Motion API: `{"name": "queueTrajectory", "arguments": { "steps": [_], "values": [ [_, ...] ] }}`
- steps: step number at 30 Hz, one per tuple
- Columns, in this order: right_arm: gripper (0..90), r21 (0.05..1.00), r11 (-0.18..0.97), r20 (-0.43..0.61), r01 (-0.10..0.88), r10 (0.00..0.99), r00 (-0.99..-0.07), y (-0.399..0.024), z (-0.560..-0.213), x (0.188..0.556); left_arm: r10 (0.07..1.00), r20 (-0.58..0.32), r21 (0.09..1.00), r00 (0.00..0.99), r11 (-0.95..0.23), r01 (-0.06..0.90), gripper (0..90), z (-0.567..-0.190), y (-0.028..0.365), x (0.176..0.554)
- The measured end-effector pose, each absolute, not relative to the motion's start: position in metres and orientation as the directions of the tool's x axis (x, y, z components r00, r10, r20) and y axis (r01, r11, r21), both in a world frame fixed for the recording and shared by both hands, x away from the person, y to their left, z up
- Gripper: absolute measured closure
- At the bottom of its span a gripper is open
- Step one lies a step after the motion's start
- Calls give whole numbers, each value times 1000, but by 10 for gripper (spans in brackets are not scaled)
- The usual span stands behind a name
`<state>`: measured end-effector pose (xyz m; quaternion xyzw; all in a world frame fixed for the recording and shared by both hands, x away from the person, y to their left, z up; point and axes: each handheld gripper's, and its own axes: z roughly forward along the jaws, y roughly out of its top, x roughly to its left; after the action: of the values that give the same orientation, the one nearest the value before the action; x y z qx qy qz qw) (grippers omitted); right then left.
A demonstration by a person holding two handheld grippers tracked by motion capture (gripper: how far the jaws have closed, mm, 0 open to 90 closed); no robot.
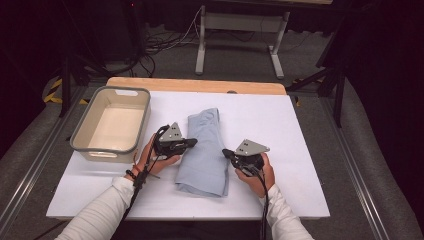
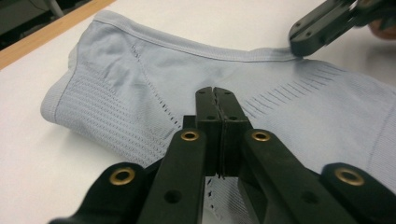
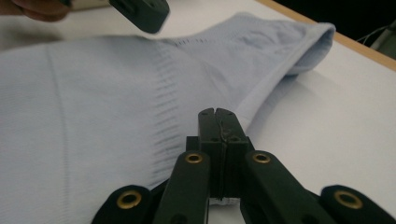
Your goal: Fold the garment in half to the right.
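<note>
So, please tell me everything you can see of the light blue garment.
The garment is a pale blue knit, thin and stretchy by its look, with rows of small holes and ribbed bands. It is folded into a long strip and lies flat on the white table, its far end toward the wooden edge, right of the tub. The left gripper has its jaws shut at the garment's left edge, the right gripper at its right edge. Whether they pinch cloth is unclear.
</note>
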<state>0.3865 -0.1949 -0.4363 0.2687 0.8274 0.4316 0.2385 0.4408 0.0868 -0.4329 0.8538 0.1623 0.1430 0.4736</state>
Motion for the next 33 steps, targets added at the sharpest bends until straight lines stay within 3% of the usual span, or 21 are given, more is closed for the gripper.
{"name": "queueTrajectory", "arguments": {
  "steps": [7, 15, 19, 21, 29, 33],
  "values": [
    [900, 855, 475, -139, 208, 595, -791, -188, -430, 361, 364, 119, 806, 924, -578, 124, 900, -440, 75, 435],
    [900, 775, 587, -147, 234, 526, -837, -181, -453, 345, 349, 153, 768, 925, -631, 111, 900, -454, 68, 429],
    [900, 761, 593, -146, 264, 552, -821, -185, -458, 346, 350, 149, 771, 925, -627, 113, 900, -458, 69, 428],
    [900, 730, 636, -222, 252, 568, -792, -185, -458, 348, 350, 154, 771, 924, -627, 109, 900, -457, 69, 427],
    [900, 776, 569, -184, 272, 617, -765, -191, -451, 346, 352, 168, 802, 921, -592, 80, 849, -444, 83, 412],
    [854, 803, 527, -159, 278, 638, -753, -195, -445, 343, 348, 139, 824, 927, -561, 87, 812, -437, 98, 400]
  ]
}}
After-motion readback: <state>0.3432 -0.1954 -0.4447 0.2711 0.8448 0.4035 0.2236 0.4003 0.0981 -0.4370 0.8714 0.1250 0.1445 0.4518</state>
